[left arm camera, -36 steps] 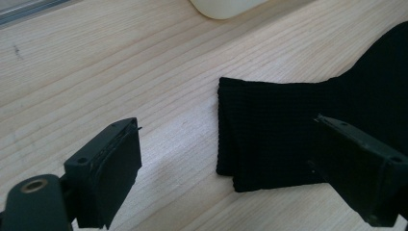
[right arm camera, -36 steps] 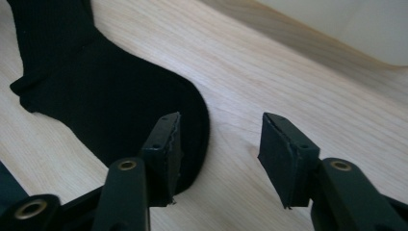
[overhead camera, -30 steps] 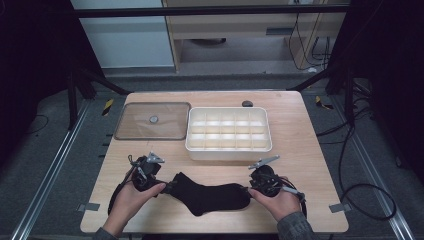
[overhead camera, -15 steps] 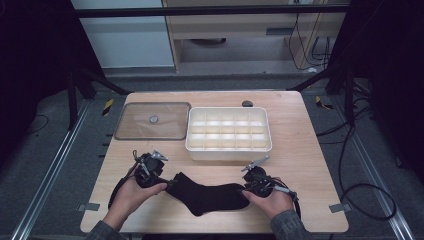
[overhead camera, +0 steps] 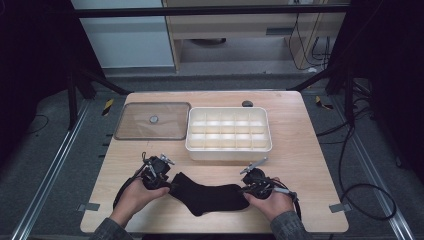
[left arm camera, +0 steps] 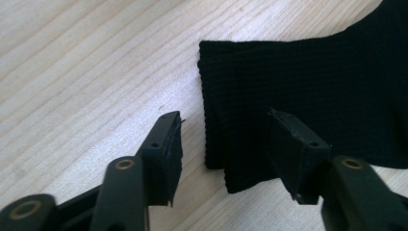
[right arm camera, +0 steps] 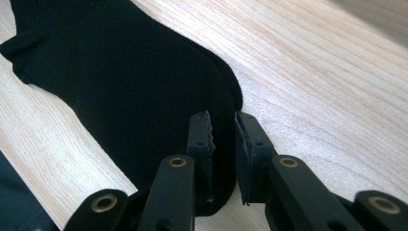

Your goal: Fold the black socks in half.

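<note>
**Taking hold of the sock at both ends**

The black sock lies flat near the front edge of the desk, before the divided white box. The left hand-held gripper straddles the cuff, jaws just closing, not yet pressing. The right hand-held gripper has narrowed over the toe edge — whether its pads pinch the cloth I cannot tell. Next, judging by this: finish both pinches, then lift evenly.

Light: the wooden table is lit evenly from above; the surroundings are left dark.
Shadows: soft, short ones are cast under the white compartment box.
Focus: the high view is slightly soft; jaw bases in both gripper views are blurred.
Detail: the black sock is rendered nearly textureless.
</note>
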`<act>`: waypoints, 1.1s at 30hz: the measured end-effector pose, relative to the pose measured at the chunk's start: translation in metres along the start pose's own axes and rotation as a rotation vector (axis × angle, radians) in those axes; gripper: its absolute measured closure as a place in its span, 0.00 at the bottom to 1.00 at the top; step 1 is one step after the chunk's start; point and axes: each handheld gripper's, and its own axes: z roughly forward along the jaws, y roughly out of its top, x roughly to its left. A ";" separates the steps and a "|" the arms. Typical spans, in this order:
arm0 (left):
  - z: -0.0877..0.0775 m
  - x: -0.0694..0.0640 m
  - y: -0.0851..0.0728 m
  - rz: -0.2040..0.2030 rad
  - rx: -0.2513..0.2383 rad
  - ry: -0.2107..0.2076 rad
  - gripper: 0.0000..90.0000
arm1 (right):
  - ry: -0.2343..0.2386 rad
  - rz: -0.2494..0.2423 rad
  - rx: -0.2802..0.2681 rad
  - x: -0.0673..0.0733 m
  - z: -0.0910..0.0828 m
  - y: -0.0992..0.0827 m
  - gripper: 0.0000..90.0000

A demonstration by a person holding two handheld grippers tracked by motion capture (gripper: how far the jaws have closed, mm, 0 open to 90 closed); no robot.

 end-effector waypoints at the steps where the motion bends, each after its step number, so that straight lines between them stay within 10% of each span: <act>1: 0.001 0.000 0.000 -0.001 0.003 -0.001 0.52 | 0.000 0.000 0.000 0.000 0.000 0.000 0.87; 33: 0.010 0.001 0.003 0.027 0.056 -0.079 0.86 | -0.007 -0.038 0.013 0.002 -0.007 0.003 0.90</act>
